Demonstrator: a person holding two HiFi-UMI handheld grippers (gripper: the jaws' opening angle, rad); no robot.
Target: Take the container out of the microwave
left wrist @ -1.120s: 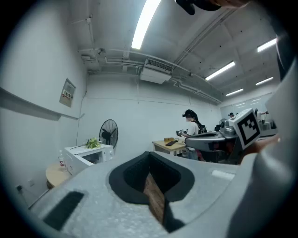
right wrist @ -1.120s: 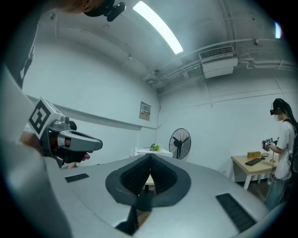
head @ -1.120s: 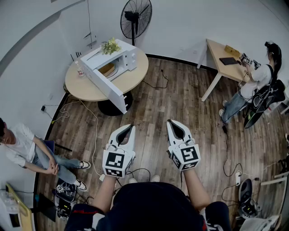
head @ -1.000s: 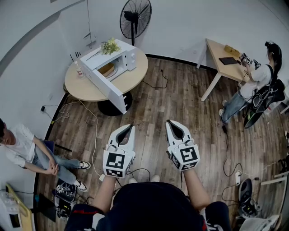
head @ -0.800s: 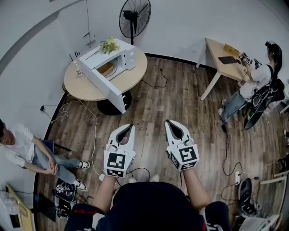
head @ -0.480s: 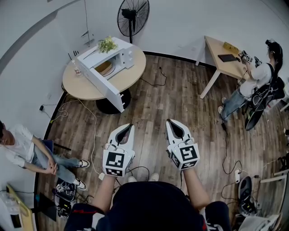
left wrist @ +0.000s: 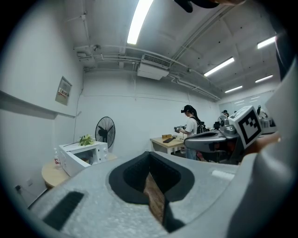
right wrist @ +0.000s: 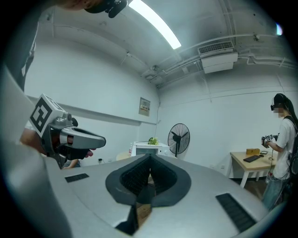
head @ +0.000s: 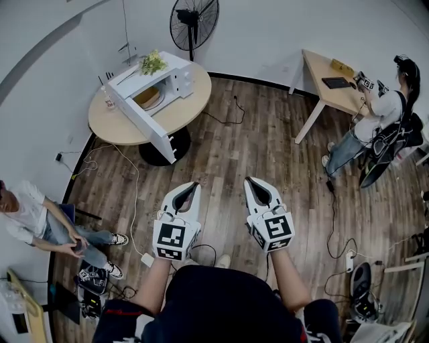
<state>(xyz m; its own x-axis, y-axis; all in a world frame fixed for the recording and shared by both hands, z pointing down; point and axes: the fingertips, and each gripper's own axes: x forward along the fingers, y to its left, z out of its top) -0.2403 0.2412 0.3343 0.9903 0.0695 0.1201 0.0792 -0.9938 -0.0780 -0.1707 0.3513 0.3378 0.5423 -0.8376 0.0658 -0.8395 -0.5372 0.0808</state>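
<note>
Head view: the person stands on the wooden floor (head: 268,147) with both grippers held out side by side, well apart from the round table (head: 184,110) at the upper left. The left gripper (head: 194,184) has its jaws clenched together, tips meeting, with nothing between them. The right gripper (head: 247,180) is likewise clenched on nothing. The left gripper view and the right gripper view each show the two pads closed to a point, with only floor behind them.

The microwave (head: 161,79) stands on the table with its door (head: 139,122) swung wide open toward the person. The container (head: 147,98), a brownish dish, sits inside the cavity, untouched. A small green plant (head: 153,62) rests on top of the microwave, and a standing fan (head: 192,20) is behind the table by the wall.

Compared with a second ago, the table and microwave lie further toward the upper left of the head view, and the fan sits higher. The seated person (head: 30,221) has slid lower along the left edge. Only one light shoe (head: 222,260) shows between the arms where two showed before. The grippers keep nearly the same place in the picture, and their jaws are closed as before. The container has not moved from the microwave. At the right, a standing person (head: 385,120) is at a wooden desk (head: 328,94).
</note>
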